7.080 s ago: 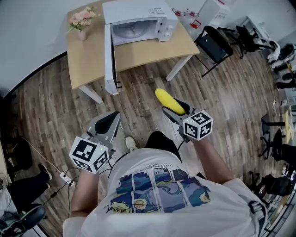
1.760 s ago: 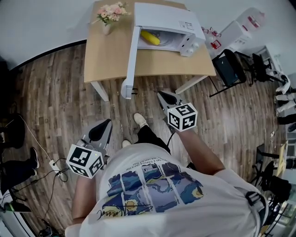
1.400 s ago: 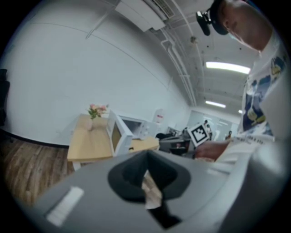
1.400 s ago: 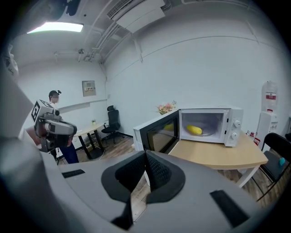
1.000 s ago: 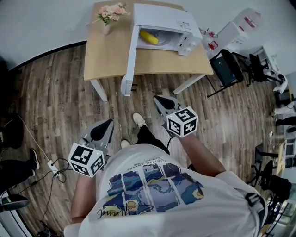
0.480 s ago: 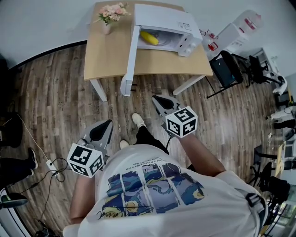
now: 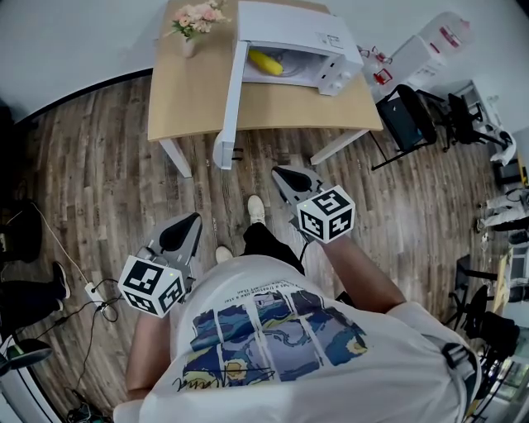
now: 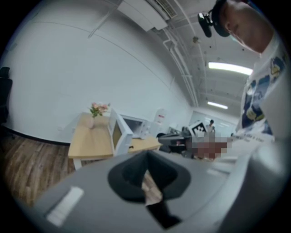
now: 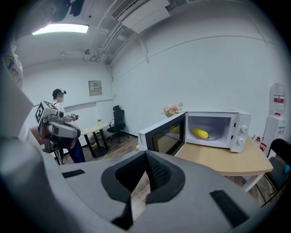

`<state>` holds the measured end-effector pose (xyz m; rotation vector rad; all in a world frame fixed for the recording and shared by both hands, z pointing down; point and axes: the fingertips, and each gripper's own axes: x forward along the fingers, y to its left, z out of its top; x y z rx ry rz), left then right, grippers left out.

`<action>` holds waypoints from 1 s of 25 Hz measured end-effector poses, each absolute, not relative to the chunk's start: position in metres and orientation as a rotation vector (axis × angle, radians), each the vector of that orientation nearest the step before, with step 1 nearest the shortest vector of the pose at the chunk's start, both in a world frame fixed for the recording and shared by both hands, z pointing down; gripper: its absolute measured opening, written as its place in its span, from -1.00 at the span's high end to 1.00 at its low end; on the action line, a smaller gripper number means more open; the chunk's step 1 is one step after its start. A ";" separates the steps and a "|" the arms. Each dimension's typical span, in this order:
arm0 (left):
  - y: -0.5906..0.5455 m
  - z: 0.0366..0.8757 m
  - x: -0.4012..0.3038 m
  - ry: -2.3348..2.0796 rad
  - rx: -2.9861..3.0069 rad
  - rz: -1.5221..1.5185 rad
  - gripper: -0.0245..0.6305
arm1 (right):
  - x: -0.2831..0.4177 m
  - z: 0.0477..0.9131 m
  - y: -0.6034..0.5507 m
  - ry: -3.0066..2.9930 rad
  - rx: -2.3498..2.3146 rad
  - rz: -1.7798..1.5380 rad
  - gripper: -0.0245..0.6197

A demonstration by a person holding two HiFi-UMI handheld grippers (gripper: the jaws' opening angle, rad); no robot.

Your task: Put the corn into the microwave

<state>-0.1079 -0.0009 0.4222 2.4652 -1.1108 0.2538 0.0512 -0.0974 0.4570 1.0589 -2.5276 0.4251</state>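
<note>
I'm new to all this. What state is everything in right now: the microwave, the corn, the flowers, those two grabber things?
Microwave: standing on the table.
Microwave door: swung wide open.
Corn: lying inside the microwave.
Flower vase: upright on the table.
Left gripper: jaws together, nothing held.
Right gripper: jaws together, nothing held.

An office room; swivel chair (image 9: 117, 119), desk (image 9: 93, 129), ceiling strip light (image 9: 61, 28).

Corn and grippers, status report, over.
Left gripper shut, empty. Right gripper shut, empty. Corn inside microwave, door open. Nothing blocking.
</note>
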 end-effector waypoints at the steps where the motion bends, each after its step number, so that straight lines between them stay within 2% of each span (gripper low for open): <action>1: -0.003 0.422 -0.107 -1.110 2.460 0.246 0.90 | 0.052 0.457 -0.099 -2.528 1.057 0.426 0.90; 7: -0.030 0.415 -0.106 -1.143 2.424 0.154 0.90 | 0.057 0.457 -0.115 -2.535 1.036 0.417 0.90; 25: -0.156 0.393 -0.046 -1.279 2.406 0.202 0.90 | 0.116 0.467 -0.255 -2.553 0.938 0.423 0.90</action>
